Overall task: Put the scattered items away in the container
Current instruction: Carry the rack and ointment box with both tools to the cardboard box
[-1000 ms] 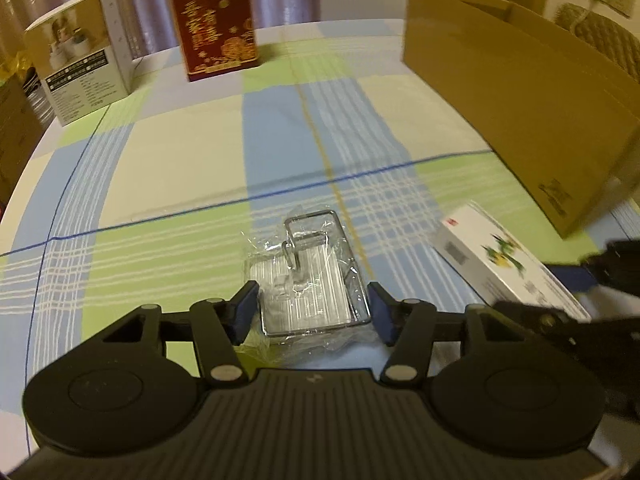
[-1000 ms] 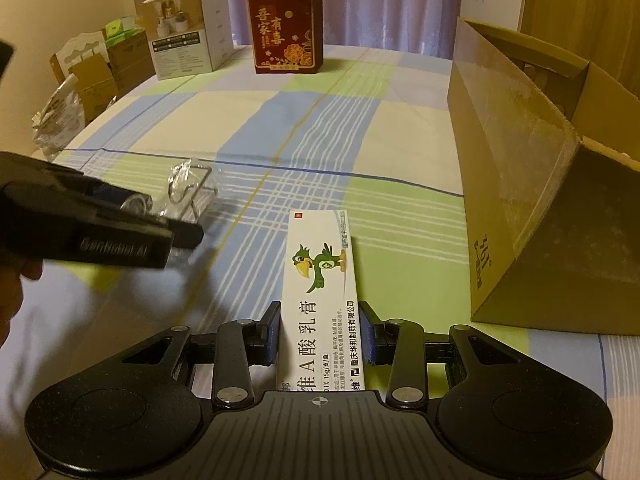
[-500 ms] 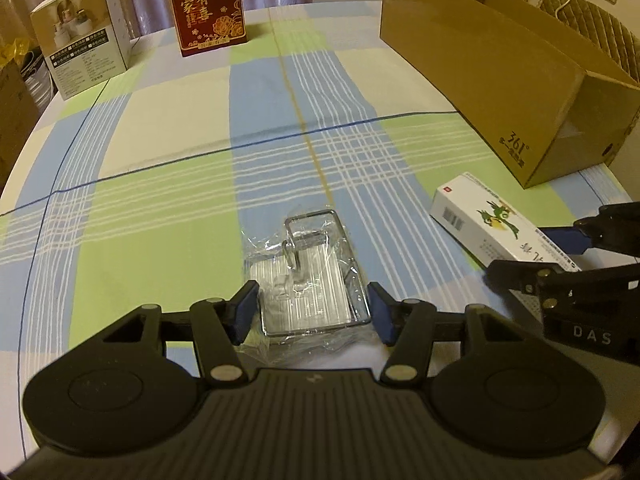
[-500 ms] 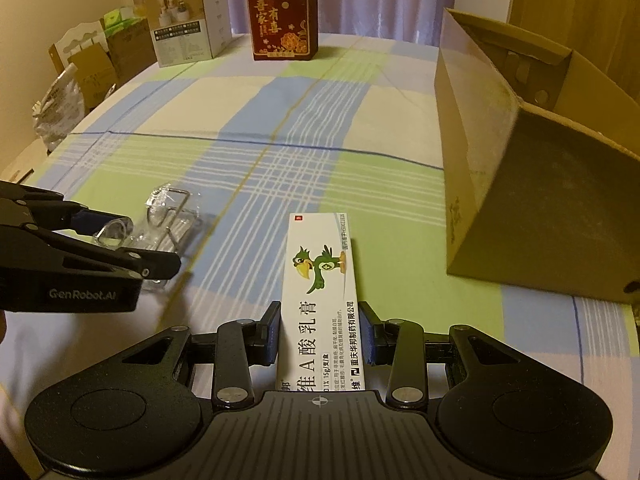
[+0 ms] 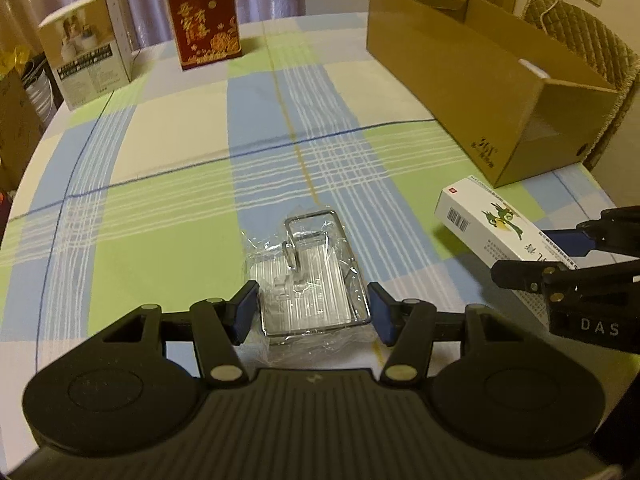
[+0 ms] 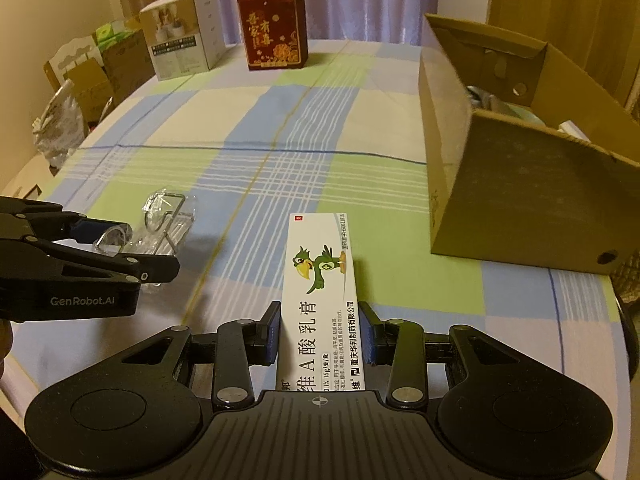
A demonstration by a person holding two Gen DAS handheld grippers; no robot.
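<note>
A wire rack in clear plastic wrap [image 5: 312, 280] sits between the blue pads of my left gripper [image 5: 312, 312], which is shut on it and holds it just above the checked tablecloth [image 5: 180, 140]. My right gripper [image 6: 320, 332] is shut on a white ointment box with a green bird [image 6: 320, 280], held level over the cloth. That box [image 5: 488, 220] also shows at the right of the left wrist view. The open brown cardboard box [image 6: 520, 200] stands to the right, a little ahead of both grippers, with some items inside. The rack [image 6: 168, 224] hangs to the left of the ointment box.
A red gift box [image 5: 204, 12] and a white product box [image 5: 88, 64] stand at the far edge of the table. Cartons [image 6: 100, 68] and a plastic bag [image 6: 56, 128] lie beyond the left edge. A padded chair [image 5: 580, 28] is behind the cardboard box.
Both grippers have risen with their loads still held. The table and the cardboard box now look lower and farther off, and the box's open top has come into sight.
</note>
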